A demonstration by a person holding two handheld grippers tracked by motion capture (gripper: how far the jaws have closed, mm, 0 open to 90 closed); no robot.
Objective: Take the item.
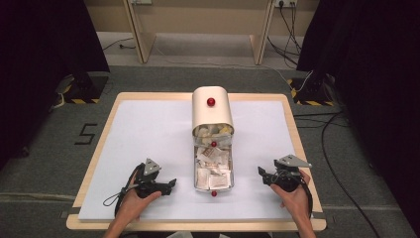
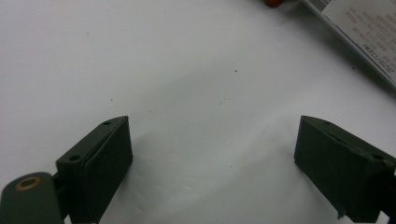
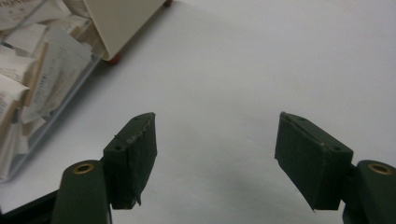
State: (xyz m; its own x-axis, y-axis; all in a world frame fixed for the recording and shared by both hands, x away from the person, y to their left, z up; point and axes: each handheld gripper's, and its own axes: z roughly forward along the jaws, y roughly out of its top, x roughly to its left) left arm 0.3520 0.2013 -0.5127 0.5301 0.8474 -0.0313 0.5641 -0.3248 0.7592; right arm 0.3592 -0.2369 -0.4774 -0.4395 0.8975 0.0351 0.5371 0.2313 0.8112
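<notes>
A cream box (image 1: 212, 111) with a red knob (image 1: 211, 102) on its rounded top stands at the middle of the white table (image 1: 148, 134). A clear drawer (image 1: 213, 167) full of paper sachets is pulled out of it toward me, with a red knob (image 1: 214, 193) at its front. My left gripper (image 1: 172, 184) rests left of the drawer, held by a hand, jaws open and empty (image 2: 212, 158). My right gripper (image 1: 261, 173) sits right of the drawer, open and empty too (image 3: 217, 154). The right gripper view has the drawer's sachets (image 3: 28, 79) and the box's corner (image 3: 123, 23) at its upper left.
The white board lies on a wooden tabletop (image 1: 292, 134). Beyond the table are a grey floor, wooden furniture legs (image 1: 141, 39) and cables (image 1: 332, 148). Black curtains stand at both sides. A sachet's edge (image 2: 359, 28) shows at the upper right of the left gripper view.
</notes>
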